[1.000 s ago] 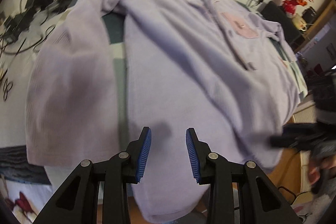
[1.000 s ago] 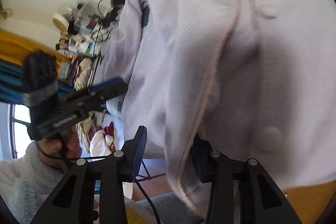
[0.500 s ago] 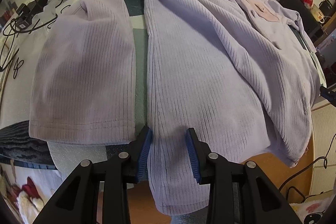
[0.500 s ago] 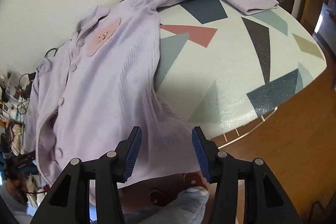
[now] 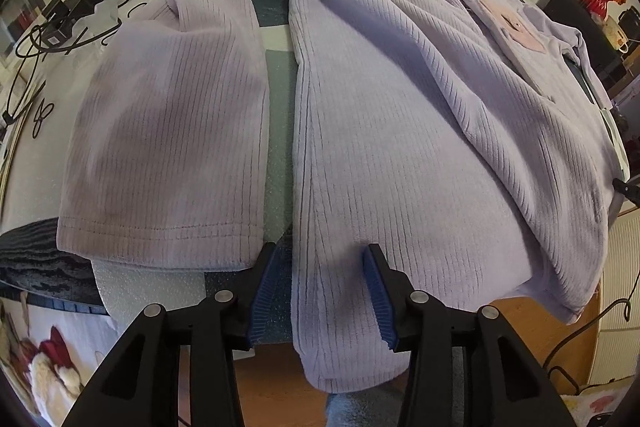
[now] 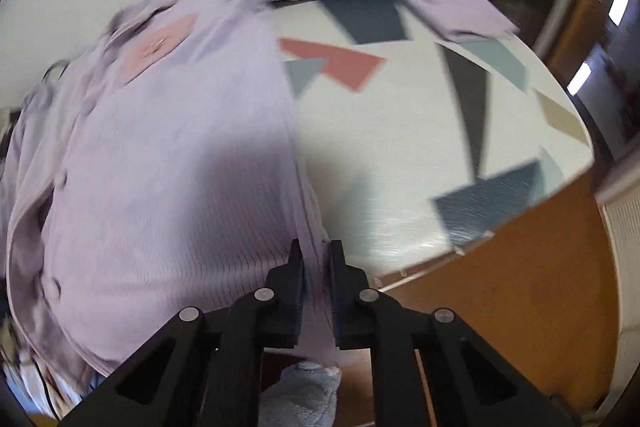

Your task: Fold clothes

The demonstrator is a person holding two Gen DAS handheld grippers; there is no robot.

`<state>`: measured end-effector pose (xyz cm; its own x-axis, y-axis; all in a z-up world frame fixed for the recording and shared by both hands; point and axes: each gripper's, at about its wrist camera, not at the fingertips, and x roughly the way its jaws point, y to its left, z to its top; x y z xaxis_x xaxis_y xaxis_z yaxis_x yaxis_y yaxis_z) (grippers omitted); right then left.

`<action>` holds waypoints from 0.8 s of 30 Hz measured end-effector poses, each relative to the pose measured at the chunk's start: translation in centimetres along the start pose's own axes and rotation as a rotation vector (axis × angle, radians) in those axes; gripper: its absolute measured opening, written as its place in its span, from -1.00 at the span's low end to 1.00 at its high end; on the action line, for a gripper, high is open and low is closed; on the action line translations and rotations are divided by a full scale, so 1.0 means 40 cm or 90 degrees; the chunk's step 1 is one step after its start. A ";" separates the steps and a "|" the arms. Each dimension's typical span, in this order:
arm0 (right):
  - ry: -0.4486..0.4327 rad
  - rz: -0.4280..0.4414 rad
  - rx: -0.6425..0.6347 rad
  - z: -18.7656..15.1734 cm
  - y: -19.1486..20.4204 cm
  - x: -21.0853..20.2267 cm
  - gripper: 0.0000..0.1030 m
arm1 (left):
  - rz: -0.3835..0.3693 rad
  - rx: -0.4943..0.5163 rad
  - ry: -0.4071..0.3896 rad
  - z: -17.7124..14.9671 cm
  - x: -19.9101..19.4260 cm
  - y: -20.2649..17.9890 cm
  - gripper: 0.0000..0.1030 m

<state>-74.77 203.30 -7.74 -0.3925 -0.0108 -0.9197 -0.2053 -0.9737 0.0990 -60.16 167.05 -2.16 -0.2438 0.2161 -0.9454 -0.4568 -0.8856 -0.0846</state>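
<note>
Lilac cardigan spread flat on patterned desk, hem overhanging near edge. Left tongs spreading, straddling hem edge, pads not pressing. Right view: right tongs pressed together, pinching cardigan's side hem at desk edge.

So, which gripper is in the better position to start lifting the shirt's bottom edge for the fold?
The right gripper: it is already shut on the hem of the lilac shirt. The left gripper only straddles the hem, its jaws opening, pads not pressing.
</note>
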 end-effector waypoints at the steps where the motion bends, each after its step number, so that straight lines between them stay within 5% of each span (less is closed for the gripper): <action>1: 0.005 0.002 0.013 -0.001 -0.015 0.003 -0.82 | -0.001 0.000 -0.001 -0.002 -0.001 0.001 -0.13; 10: 0.009 -0.032 0.013 -0.057 0.001 0.000 -0.81 | -0.021 -0.010 0.020 -0.034 -0.021 0.022 -0.07; 15: -0.047 -0.024 -0.010 -0.075 0.062 -0.088 -0.35 | -0.061 -0.031 0.025 -0.058 -0.028 0.050 -0.07; 19: -0.094 0.076 -0.072 -0.090 0.191 -0.159 -0.20 | -0.059 -0.018 0.021 -0.060 -0.019 0.045 -0.07; 22: -0.073 0.179 -0.196 -0.124 0.363 -0.154 -0.21 | -0.051 0.005 0.006 -0.067 -0.022 0.031 -0.09; 24: -0.065 0.228 -0.282 -0.172 0.472 -0.144 -0.21 | -0.051 0.009 0.001 -0.074 -0.023 0.029 -0.27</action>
<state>-70.22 183.40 -3.18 -0.4577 -0.3563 -0.8146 0.3422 -0.9162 0.2084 -57.95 164.61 -2.32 -0.2050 0.2856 -0.9362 -0.4865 -0.8597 -0.1557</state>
